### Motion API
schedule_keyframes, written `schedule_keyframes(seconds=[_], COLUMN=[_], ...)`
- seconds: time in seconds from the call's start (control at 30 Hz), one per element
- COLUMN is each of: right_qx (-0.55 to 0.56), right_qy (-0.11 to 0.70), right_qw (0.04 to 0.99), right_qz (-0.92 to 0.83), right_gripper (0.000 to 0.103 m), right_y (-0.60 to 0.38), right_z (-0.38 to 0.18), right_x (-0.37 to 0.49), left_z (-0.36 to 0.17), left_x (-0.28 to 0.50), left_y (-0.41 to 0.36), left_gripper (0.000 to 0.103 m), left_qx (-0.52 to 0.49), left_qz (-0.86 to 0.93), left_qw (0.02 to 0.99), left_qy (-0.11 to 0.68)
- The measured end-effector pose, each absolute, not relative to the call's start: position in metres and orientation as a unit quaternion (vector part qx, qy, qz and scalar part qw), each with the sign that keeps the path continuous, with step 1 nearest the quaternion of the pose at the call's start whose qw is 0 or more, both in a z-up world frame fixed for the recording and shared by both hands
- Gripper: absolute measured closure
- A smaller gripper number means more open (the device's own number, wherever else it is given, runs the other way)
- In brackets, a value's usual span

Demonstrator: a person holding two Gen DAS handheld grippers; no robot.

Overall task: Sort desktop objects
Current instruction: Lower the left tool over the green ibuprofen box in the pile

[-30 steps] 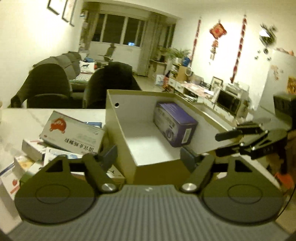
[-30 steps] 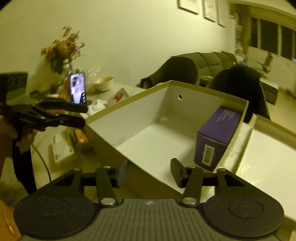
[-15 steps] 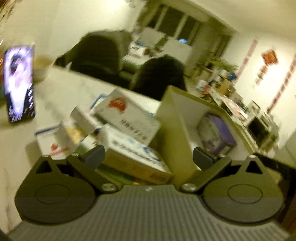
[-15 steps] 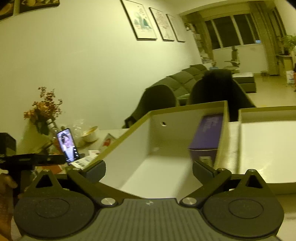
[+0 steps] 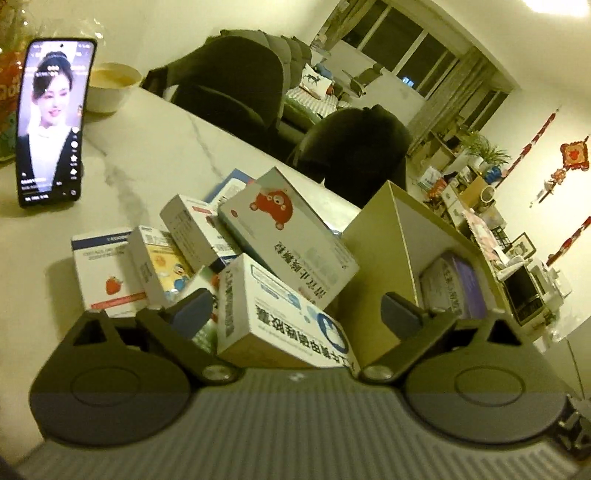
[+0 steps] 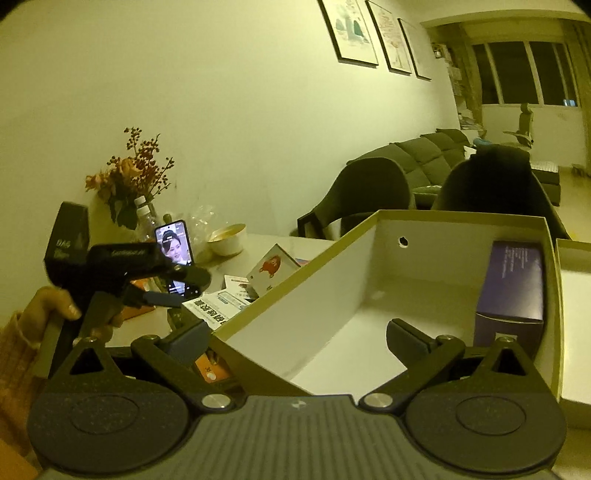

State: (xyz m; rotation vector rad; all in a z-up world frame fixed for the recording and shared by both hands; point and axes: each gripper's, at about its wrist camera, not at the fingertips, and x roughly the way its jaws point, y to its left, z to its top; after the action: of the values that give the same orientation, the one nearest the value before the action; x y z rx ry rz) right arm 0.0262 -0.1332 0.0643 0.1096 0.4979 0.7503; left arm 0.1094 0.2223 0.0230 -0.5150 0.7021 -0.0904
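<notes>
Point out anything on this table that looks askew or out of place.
The medicine boxes sit in a jumbled heap beside the open cardboard box: the red bear box lies tilted across the blue-and-white box. Only the purple box is inside. Nothing looks spilled or damaged.

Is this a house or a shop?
Most likely a house, a living and dining room. There is a sofa by the windows, framed pictures on the wall, and a dining table with a bowl and dark chairs.

Heaped medicine boxes (image 5: 258,266) crowd table left of open tray (image 6: 332,280), tray floor mostly bare beside purple box (image 6: 513,284)
</notes>
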Motion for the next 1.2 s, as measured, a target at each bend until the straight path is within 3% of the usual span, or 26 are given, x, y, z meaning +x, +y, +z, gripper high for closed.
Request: schedule_keyframes(seconds=[0.3,0.37,0.5,1.2], right_qx=[0.061,0.057,0.06,0.055], right_qy=[0.252,0.253,0.263,0.281], right_qw=[0.894,0.892,0.887,0.869], right_qz=[0.367,0.37,0.374,0.404], right_gripper=[0.001,0.001,0.001,0.001], right_y=[-0.123,-0.119,-0.112,-0.093], right_z=[0.058,0.057,0.053,0.043], right_x=[0.031,0.032,0.033,0.029], left_z=[0.014,0.014,0.013,0.014], left_x=[0.107,0.104,0.096,0.08], left_y=[0.218,0.216,0.213,0.206], left_gripper=[0.027,0.035,0.062,0.061], left_qx=[-0.219,-0.209,-0.174,-0.224], left_qz=[-0.035,-0.026,0.001,-0.037], left_qw=[0.911,0.915,0.926,0.913], left_qy=[0.348,0.344,0.336,0.34])
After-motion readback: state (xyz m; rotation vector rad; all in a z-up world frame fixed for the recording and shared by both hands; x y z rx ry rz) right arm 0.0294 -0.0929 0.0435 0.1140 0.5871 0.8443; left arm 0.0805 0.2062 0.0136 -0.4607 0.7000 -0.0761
